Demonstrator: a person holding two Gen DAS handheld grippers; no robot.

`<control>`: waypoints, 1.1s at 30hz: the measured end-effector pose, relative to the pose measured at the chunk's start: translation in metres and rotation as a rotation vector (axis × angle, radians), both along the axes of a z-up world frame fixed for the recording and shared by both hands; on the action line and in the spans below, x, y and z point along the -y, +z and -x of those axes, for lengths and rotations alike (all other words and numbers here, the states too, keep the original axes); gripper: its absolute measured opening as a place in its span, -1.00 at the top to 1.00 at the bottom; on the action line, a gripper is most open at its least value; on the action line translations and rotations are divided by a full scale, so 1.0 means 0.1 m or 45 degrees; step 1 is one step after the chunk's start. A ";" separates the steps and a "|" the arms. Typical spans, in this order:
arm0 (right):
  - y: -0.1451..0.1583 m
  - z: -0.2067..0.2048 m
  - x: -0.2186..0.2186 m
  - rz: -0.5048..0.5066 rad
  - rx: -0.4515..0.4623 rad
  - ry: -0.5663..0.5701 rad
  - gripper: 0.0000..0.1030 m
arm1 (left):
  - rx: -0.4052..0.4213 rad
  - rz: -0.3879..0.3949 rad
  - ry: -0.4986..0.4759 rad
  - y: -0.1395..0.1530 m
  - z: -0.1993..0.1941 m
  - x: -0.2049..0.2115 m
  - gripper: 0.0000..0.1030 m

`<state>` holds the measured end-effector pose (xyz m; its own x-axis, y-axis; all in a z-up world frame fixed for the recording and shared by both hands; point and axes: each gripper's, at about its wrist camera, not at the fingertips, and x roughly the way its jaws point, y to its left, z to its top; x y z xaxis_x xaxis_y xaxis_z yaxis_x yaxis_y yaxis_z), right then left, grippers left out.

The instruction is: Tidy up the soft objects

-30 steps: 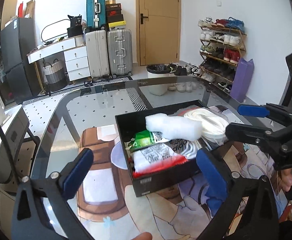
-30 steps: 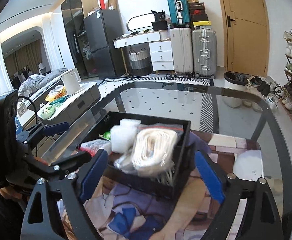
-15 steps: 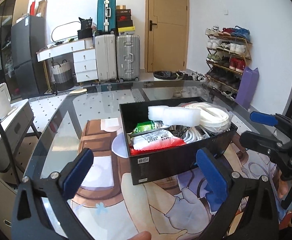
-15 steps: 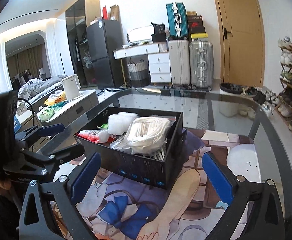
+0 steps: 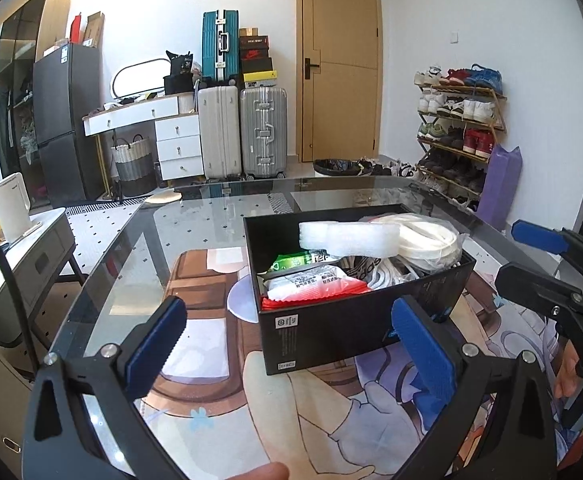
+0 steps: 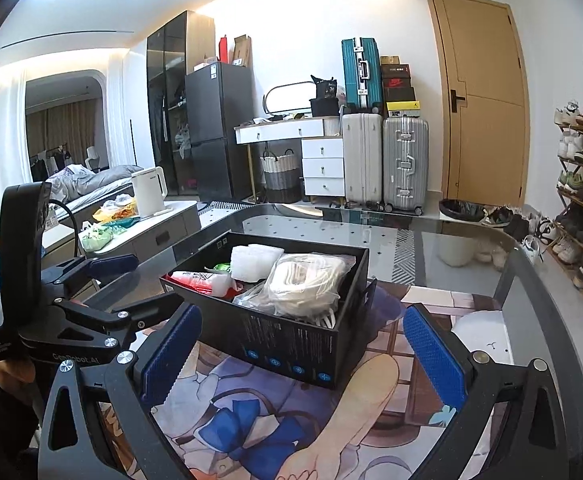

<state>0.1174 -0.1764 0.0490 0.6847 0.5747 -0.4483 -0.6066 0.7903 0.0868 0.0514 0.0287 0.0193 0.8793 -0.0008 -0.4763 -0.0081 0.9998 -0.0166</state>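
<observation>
Both grippers have drawn back from the black box point(image 5: 355, 320) of soft packets; left gripper point(image 5: 291, 344) and right gripper point(image 6: 303, 356) gape empty, the right's jaws just widened.

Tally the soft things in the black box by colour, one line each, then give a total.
White: 2, the foam block and the bagged white coil
Red and white: 1, the packet
Green: 1, the pack
Total: 4 told apart in the black box; further bagged items beneath are too hidden to count.
</observation>
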 end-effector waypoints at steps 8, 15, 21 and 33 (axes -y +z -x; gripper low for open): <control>-0.06 0.00 0.01 -0.002 0.008 -0.006 -0.99 | 0.020 0.013 0.021 0.00 0.03 -0.03 -1.00; -0.03 0.07 0.01 -0.005 0.046 -0.014 -0.99 | 0.027 0.005 0.024 0.01 0.04 -0.02 -1.00; -0.03 0.13 -0.02 0.016 0.073 -0.009 -0.99 | 0.026 0.007 0.024 0.03 0.05 -0.02 -1.00; -0.03 0.15 -0.03 0.012 0.074 -0.007 -0.99 | 0.027 0.003 0.023 0.03 0.05 -0.01 -1.00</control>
<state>0.1021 -0.1729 0.0464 0.7129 0.5666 -0.4132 -0.6058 0.7944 0.0440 0.0462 0.0292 0.0224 0.8891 0.0143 -0.4575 -0.0258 0.9995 -0.0189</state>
